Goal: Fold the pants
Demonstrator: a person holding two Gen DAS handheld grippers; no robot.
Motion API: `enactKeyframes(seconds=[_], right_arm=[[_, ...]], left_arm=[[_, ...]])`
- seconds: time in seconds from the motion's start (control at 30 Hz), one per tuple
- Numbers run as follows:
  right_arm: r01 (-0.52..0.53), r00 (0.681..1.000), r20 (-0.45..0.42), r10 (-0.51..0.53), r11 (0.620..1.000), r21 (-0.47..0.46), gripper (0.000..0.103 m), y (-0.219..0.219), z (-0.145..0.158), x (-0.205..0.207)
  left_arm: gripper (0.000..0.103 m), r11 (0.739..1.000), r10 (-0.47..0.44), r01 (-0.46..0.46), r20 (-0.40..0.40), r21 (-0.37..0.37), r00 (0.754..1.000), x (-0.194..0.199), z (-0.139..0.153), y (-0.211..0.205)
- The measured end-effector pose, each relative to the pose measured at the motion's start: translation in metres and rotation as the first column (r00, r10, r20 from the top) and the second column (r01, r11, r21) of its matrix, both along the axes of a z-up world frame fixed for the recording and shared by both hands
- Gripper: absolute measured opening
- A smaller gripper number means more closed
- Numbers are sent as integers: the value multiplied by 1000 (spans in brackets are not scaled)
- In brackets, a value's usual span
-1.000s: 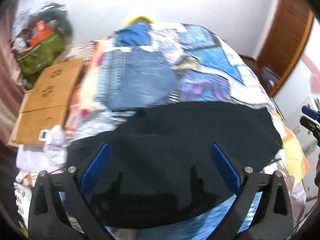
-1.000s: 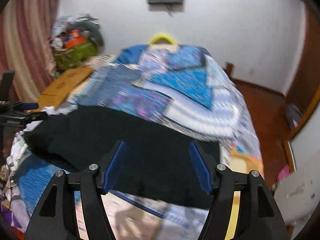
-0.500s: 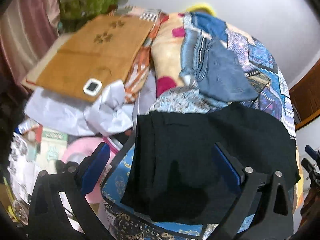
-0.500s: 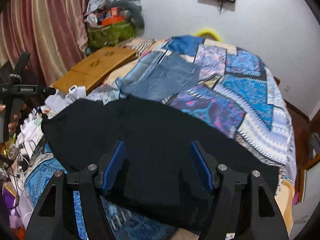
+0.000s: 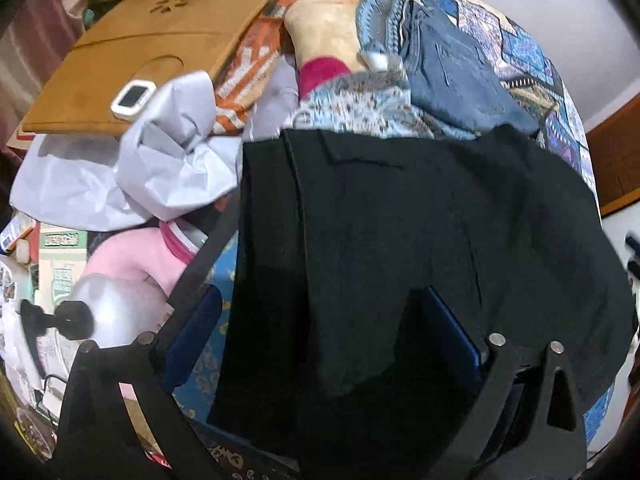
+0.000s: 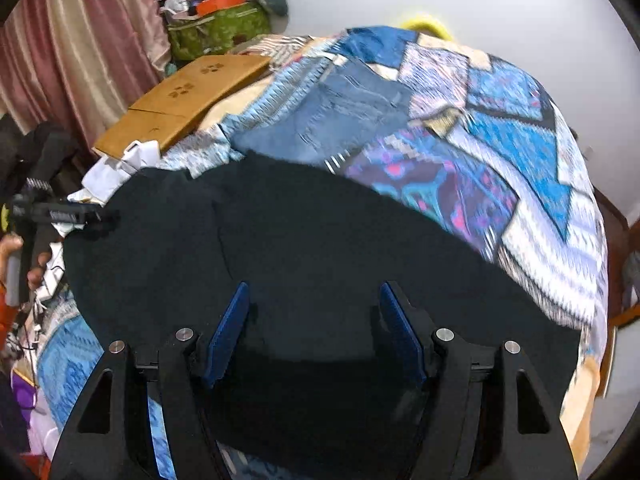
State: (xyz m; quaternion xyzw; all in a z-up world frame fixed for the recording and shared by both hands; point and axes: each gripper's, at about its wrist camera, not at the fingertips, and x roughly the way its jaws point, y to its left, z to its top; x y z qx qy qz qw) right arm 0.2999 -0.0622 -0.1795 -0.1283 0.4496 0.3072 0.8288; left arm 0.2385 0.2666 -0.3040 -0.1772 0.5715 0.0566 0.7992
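Black pants (image 5: 400,232) lie folded flat across the near end of a bed, also seen in the right wrist view (image 6: 280,256). The waistband end sits at the left in the left wrist view. My left gripper (image 5: 320,328) is open above the waistband end, its fingers astride the folded edge. My right gripper (image 6: 314,324) is open above the middle of the pants, holding nothing. The left gripper also shows at the far left of the right wrist view (image 6: 60,216).
A patchwork bedspread (image 6: 500,128) covers the bed. Folded blue jeans (image 5: 452,76) lie beyond the pants. A brown wooden board (image 5: 152,40), crumpled white paper (image 5: 160,160) and bedside clutter lie left. A curtain (image 6: 80,40) and green bag (image 6: 216,28) stand behind.
The left gripper has swung left and down to the waistband end of the pants. The right gripper has come lower over the pants. Both jaws stay open.
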Motion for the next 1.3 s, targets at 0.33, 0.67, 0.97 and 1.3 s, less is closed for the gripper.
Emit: enactKeyframes(seconds=[0.33, 0.67, 0.97, 1.3], right_arm=[[-149, 988, -37, 148, 988, -50, 64, 88, -10, 61], [-212, 957, -220, 188, 973, -94, 37, 153, -75, 109], [-177, 964, -223, 145, 975, -132, 7, 150, -90, 114], [-169, 982, -101, 157, 978, -119, 30, 128, -36, 71]], left_arm=[[24, 999, -1, 4, 64, -53, 998, -8, 0, -3], [10, 996, -41, 31, 117, 89, 992, -7, 18, -5], [7, 975, -67, 51, 64, 218, 996, -1, 21, 12], [36, 992, 26, -33, 61, 121, 998, -36, 34, 25]])
